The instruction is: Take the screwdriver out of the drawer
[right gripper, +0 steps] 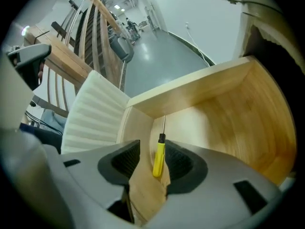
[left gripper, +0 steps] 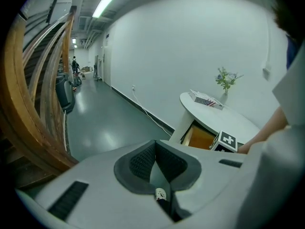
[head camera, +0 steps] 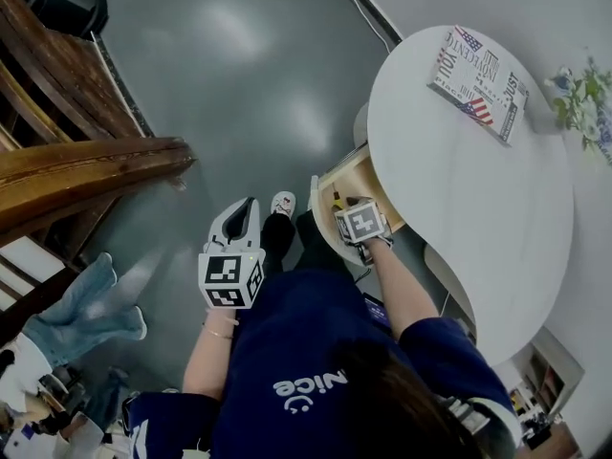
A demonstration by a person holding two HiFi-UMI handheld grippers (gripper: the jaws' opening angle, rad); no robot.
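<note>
Right hand-held gripper (right gripper: 151, 162) reaches down into the drawer (right gripper: 190, 87), jaws apart and straddling the yellow handle of the screwdriver (right gripper: 157, 160). The screwdriver lies on the wooden floor, shaft pointing at a corner. It looks light, stiff and smooth, so the thick handle is probably the place to pinch. Drawer walls meet just beyond the tip and the white surface (head camera: 478, 189) covers the drawer's inner end, so up and back seems freest. Left hand-held gripper (left gripper: 157, 168) hangs clenched on nothing, well apart.
</note>
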